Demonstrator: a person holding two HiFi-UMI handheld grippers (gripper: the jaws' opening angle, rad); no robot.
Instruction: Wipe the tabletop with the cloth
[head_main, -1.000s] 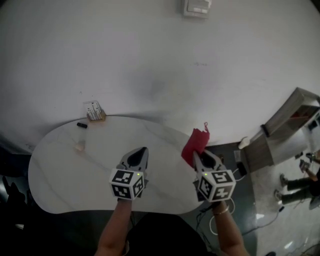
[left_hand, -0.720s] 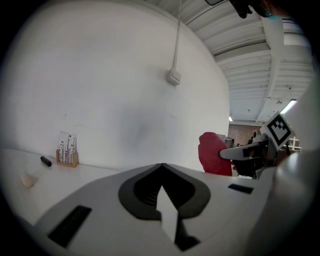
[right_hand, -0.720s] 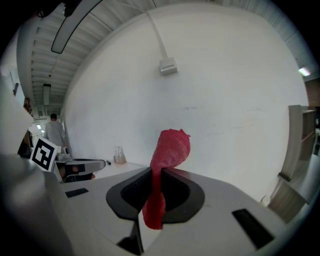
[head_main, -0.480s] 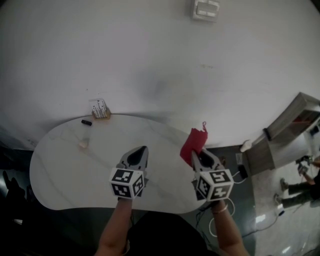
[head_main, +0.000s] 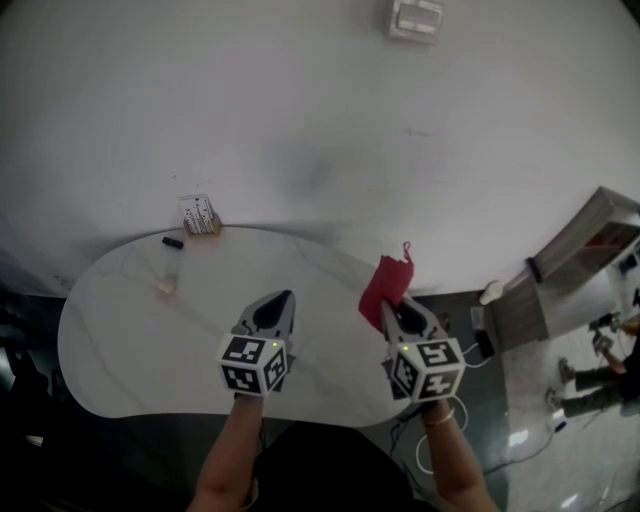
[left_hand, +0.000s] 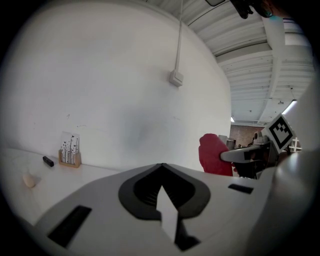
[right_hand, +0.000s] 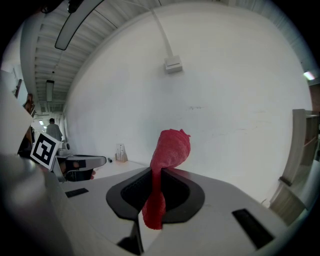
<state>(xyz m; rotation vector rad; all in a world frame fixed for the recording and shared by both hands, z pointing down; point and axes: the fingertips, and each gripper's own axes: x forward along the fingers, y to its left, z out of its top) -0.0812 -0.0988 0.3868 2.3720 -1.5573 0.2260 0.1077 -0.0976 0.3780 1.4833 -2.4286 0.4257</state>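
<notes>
A red cloth (head_main: 386, 284) is pinched between the jaws of my right gripper (head_main: 392, 308) and held up over the right end of the white oval tabletop (head_main: 130, 340). In the right gripper view the cloth (right_hand: 169, 150) rises from the shut jaws of the right gripper (right_hand: 155, 172) and a tail hangs below. My left gripper (head_main: 282, 301) hovers above the table's middle, jaws shut with nothing in them. The left gripper view shows its jaws meeting at the tip of the left gripper (left_hand: 161, 166) and the red cloth (left_hand: 215, 155) to the right.
A small wooden card holder (head_main: 200, 216), a black marker-like object (head_main: 173, 242) and a small pale lump (head_main: 165, 287) sit at the table's far left. A white wall (head_main: 300, 120) stands behind. Beyond the table's right edge are a shelf unit (head_main: 560, 270) and cables on the floor.
The head view shifted slightly; the table and both grippers hold nearly the same pose. The cloth stays in the right gripper.
</notes>
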